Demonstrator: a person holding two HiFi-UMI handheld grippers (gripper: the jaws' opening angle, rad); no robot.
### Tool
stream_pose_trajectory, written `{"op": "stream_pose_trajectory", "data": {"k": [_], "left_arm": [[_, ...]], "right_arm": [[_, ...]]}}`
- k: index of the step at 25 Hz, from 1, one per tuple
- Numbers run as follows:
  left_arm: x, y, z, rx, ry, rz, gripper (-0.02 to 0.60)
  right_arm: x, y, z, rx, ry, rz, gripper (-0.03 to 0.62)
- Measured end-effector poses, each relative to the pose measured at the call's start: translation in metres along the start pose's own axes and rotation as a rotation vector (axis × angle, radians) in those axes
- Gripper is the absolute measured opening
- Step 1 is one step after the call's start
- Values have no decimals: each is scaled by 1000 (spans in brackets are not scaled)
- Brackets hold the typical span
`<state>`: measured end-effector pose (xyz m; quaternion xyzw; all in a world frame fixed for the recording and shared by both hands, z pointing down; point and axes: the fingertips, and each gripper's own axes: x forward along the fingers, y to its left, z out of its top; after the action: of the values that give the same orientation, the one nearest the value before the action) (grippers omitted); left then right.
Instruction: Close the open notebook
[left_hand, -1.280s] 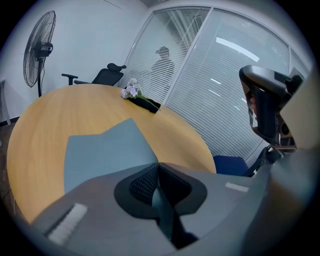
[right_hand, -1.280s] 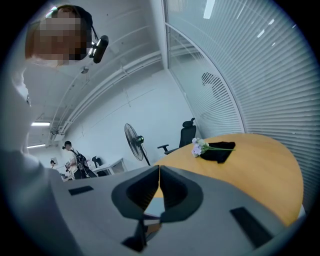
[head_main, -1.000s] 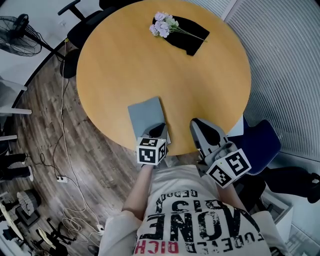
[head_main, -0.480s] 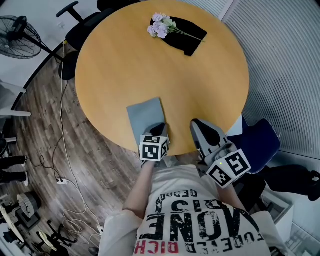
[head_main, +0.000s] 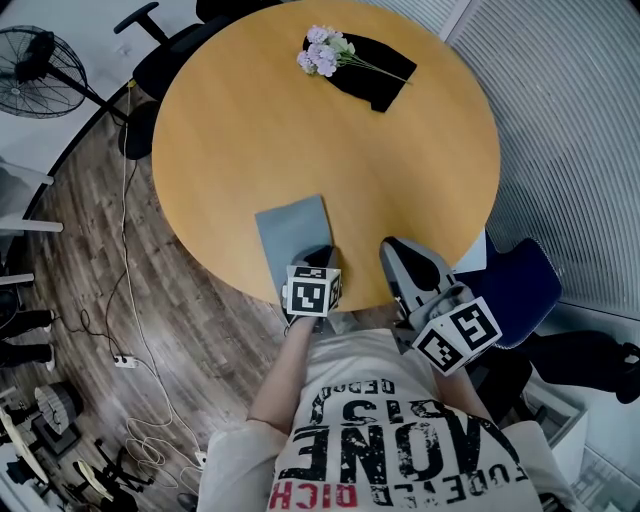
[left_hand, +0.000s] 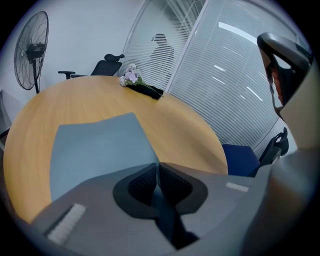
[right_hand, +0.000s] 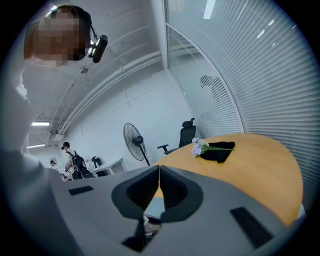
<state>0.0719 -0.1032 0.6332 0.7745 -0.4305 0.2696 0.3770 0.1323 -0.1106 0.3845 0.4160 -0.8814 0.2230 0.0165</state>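
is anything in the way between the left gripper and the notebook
Nothing visible. The left gripper sits at the near edge of the notebook; the flowers and black cloth lie far across the table.

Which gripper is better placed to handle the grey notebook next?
Left. The left gripper sits at the near edge of the grey notebook, jaws just eased open a crack, nothing between them; the right gripper stands aside.

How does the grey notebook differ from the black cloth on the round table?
The grey notebook lies at the table's near edge; the black cloth lies at the far side with purple flowers on it. The notebook is pale, the cloth dark. Both lie flat.
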Motion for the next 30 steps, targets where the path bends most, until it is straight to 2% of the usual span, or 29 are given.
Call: {"op": "stream_pose_trajectory", "data": {"k": [13,18,22,30], "left_arm": [[-3,-3,3,-17,-12,-38,46],[-5,-7,4,-9,-27,-63,76],[-3,-13,3,0,-18,-96,141],[-2,-15,2,6,-19,-112,164]], "right_arm": [[-3,-2,4,0,-12,-6,12],[-4,-2,3,1,-12,-8,12],[-4,-1,3,-2,-12,-8,12],[-2,1,1,0,-6,-6,12]]}}
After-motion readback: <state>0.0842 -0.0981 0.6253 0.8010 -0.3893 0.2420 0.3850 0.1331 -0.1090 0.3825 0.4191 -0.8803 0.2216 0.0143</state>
